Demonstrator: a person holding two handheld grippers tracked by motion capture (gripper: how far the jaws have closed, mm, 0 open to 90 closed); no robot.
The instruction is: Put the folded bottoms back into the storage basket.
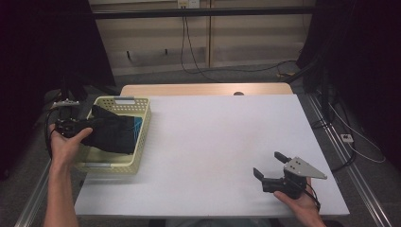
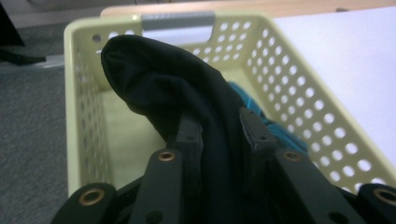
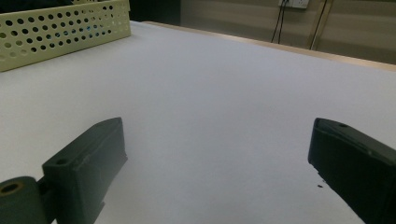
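On the left I see my left gripper (image 2: 219, 140) over the yellow basket (image 1: 142, 127). Its jaws are pinching a fold of the black cloth (image 2: 177, 88), which hangs half inside the basket, on top of something blue (image 2: 261, 116). The basket sits at the left side of the white table (image 1: 213, 137). At the right, my right gripper (image 1: 270, 164) rests low near the table's front edge, jaws spread wide with nothing between them. Behind the table are a pale wall (image 1: 236, 42) and dangling cables (image 1: 189, 42).
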